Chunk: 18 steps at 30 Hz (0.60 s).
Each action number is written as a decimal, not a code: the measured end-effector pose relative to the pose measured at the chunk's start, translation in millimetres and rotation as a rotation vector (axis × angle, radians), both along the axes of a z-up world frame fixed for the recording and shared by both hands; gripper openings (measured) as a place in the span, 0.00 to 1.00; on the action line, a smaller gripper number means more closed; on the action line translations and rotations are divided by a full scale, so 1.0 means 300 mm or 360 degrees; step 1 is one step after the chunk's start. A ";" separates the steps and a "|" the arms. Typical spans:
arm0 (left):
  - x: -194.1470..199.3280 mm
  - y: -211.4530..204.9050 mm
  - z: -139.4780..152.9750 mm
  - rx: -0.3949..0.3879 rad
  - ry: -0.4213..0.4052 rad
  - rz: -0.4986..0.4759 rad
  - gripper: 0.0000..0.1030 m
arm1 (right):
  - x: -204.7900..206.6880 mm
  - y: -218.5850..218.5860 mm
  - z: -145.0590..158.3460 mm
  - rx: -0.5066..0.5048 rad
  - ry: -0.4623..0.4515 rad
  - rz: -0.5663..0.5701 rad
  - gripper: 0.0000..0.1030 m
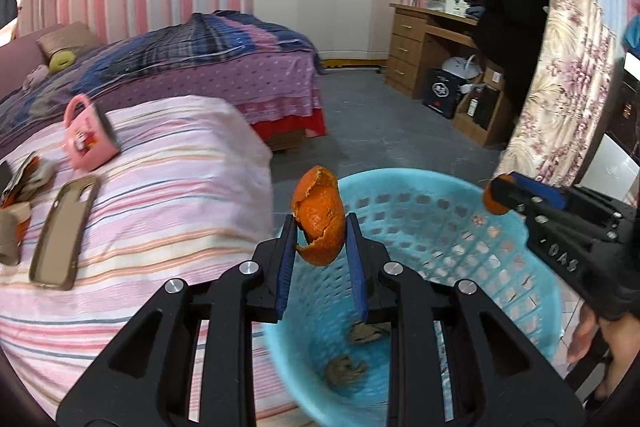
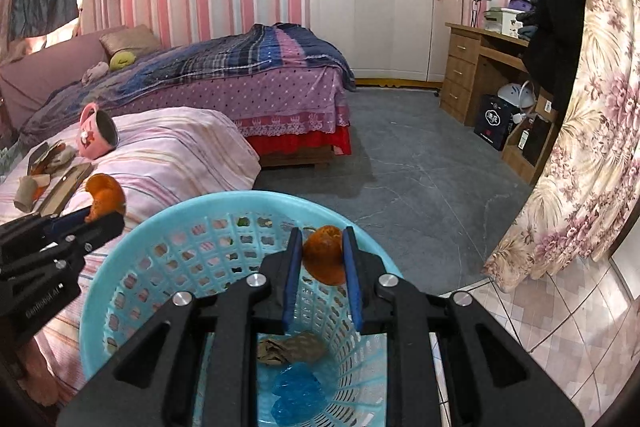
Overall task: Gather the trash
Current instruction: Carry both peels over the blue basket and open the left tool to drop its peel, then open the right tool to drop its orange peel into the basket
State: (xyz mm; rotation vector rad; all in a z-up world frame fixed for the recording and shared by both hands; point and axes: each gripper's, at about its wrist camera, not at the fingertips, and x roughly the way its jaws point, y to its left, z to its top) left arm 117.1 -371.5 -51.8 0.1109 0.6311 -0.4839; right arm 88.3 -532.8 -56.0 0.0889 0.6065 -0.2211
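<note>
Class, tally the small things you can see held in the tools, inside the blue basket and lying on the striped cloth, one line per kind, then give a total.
Orange peels held in tools: 2 (left, right)
Brown crumpled scraps in basket: 2
Blue plastic wad in basket: 1
Pink mug: 1
Phone case: 1
Total: 7
The litter pile at the cloth's far edge is too blurred to count.

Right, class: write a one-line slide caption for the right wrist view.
Right gripper holds orange peel over the blue basket.
</note>
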 end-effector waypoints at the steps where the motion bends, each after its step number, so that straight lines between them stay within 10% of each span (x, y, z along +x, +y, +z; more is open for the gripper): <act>1: -0.003 -0.009 0.004 -0.0003 -0.0005 -0.0014 0.24 | 0.000 -0.006 -0.002 0.0006 0.0001 -0.0004 0.20; 7: 0.003 -0.002 0.023 0.0010 -0.0070 0.0006 0.72 | -0.004 -0.019 -0.004 0.0021 0.0001 -0.0011 0.20; 18: 0.088 0.159 0.026 0.0016 -0.0055 0.0194 0.86 | 0.008 0.004 -0.008 0.0023 0.0017 0.0005 0.21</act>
